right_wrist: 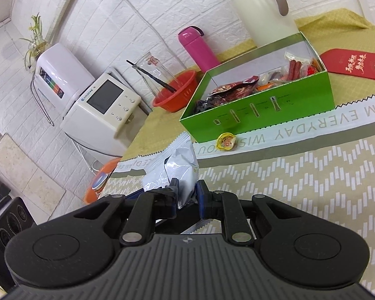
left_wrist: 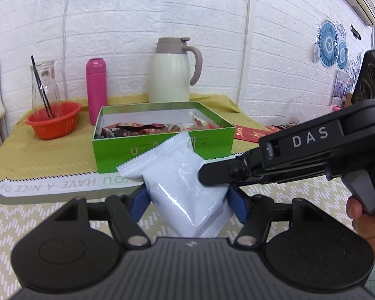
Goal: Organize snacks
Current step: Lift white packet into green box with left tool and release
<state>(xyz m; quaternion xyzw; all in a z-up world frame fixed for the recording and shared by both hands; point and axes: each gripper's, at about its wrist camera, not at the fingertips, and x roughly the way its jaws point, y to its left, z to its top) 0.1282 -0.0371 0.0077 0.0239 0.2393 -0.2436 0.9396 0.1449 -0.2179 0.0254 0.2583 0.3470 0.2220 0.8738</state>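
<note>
From the left wrist, the left tool grips the fat middle of a white snack packet, one blue pad pressed on each flank. The right tool comes in from the right of it and pinches the packet's right side. Two grips on one pouch look to me like a shared carry that keeps the puffy bag from swinging. The packet is held in the air just ahead of the left tool, and beyond it stands the open green box, already part full of wrappers, which I judge to be its goal. The packet hides the middle of the box's front wall. The right tool's tips are dark against the foil, so its bite is hard to read here. A hand on its grip is cut off at the frame edge.

From the right wrist, the right tool is clenched nearly closed on a crumpled fold of the same packet, directly in front of it. The green box sits farther ahead and to the right on the table. A small yellow sweet lies loose just in front of the box, not yet tidied. The packet's lower half is hidden behind this tool's linkage, and the left tool cannot be clearly made out.
</note>
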